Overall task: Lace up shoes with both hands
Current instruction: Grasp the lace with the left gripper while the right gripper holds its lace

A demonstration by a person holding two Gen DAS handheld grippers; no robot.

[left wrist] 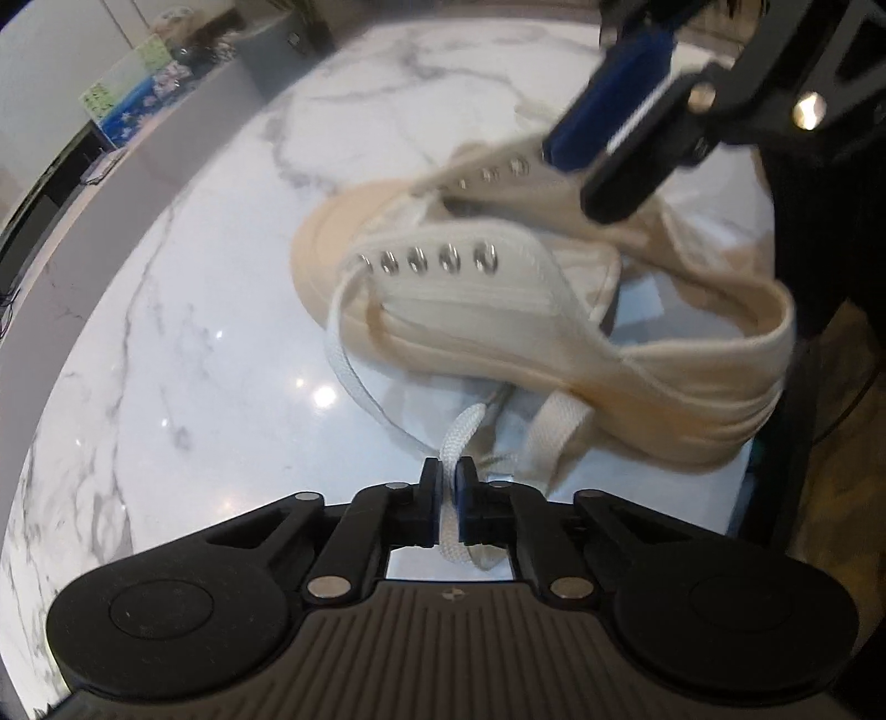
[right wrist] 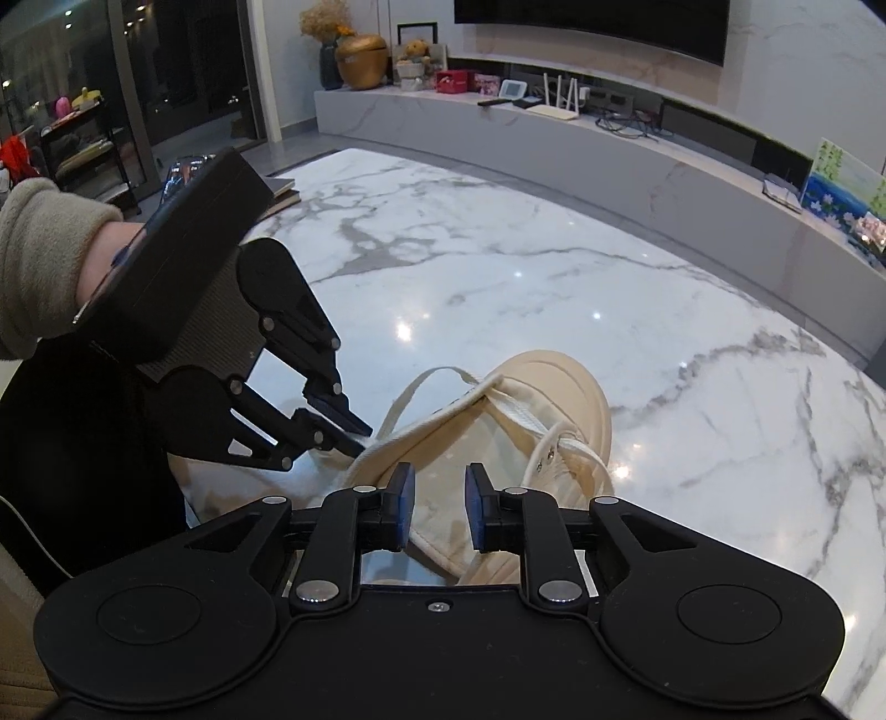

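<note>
A white marble counter (right wrist: 554, 288) with grey veins catches ceiling lights as bright spots. Behind it runs a long grey media ledge (right wrist: 609, 149) under a dark screen (right wrist: 592, 22) — a gold pot (right wrist: 361, 60), router (right wrist: 559, 99) and cables on top. Dark windows (right wrist: 183, 66) stand left.

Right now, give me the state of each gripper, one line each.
Left gripper: shut on the white shoelace.
Right gripper: open, pads apart over the cream shoe, gripping nothing.

Wide bare stretch of glossy white grey-veined marble tabletop (right wrist: 554, 288) ahead of and beside the cream canvas high-top shoe (right wrist: 554, 399). Crowded over the shoe's left side by the black left gripper (right wrist: 354, 435). Loose white flat lace (left wrist: 354, 382) trailing across the near tabletop.
</note>
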